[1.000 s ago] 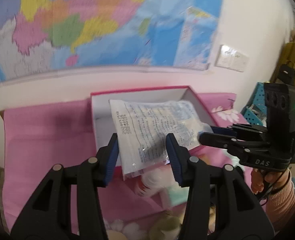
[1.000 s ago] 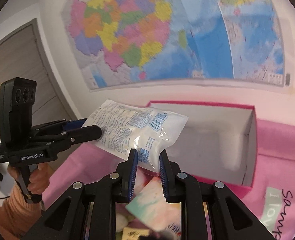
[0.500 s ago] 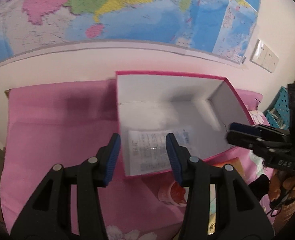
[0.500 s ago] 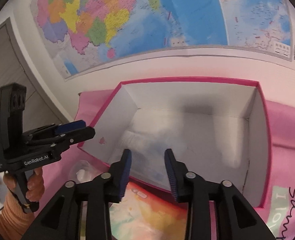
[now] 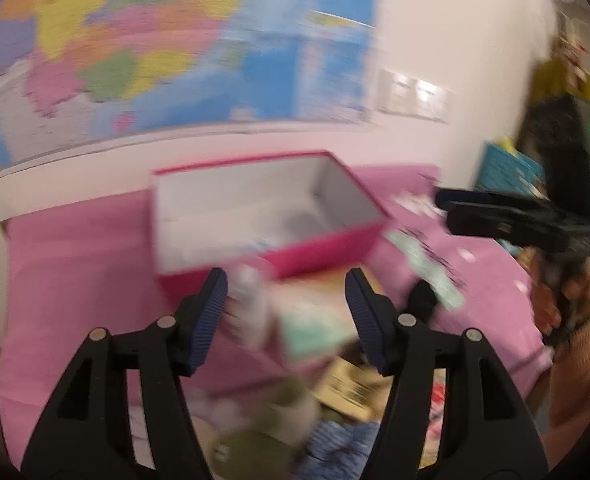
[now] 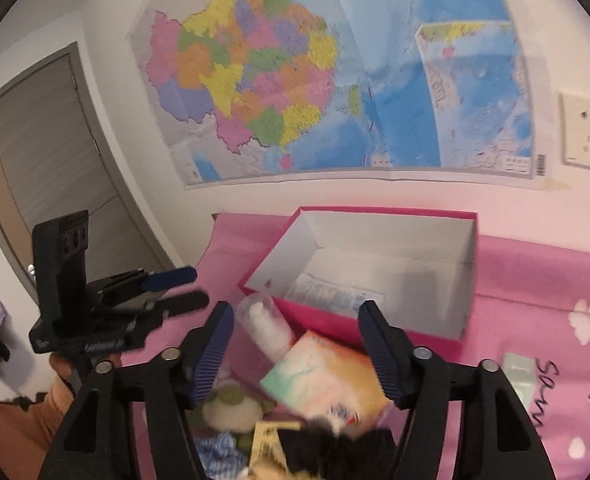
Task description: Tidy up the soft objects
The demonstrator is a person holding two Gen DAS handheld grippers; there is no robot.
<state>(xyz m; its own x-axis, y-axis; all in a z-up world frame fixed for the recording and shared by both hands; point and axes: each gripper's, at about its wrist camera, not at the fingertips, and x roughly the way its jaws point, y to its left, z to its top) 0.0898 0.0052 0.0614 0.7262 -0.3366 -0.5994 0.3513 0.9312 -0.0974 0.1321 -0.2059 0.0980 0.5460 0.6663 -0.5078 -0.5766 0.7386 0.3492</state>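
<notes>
A pink box (image 6: 411, 330) with a white inside stands open on the pink cloth; it also shows, blurred, in the left wrist view (image 5: 319, 254). A clear printed packet (image 6: 327, 294) lies inside it. In front of the box lie a clear tube of white pads (image 6: 265, 326), a pastel tissue pack (image 6: 327, 380), a pale plush toy (image 6: 231, 406) and a blue checked cloth (image 6: 215, 454). My right gripper (image 6: 295, 350) is open and empty above this pile. My left gripper (image 5: 287, 312) is open and empty, and also shows at left in the right wrist view (image 6: 175, 286).
A map (image 6: 335, 72) hangs on the wall behind the box. A door (image 6: 47, 168) is at the left. The pink cloth (image 6: 535, 280) covers the surface on both sides of the box. A blue crate (image 5: 507, 168) stands at the far right.
The packet held by both grippers was let go into the box. Both grippers opened wide and drew back toward the pile in front of the box.
</notes>
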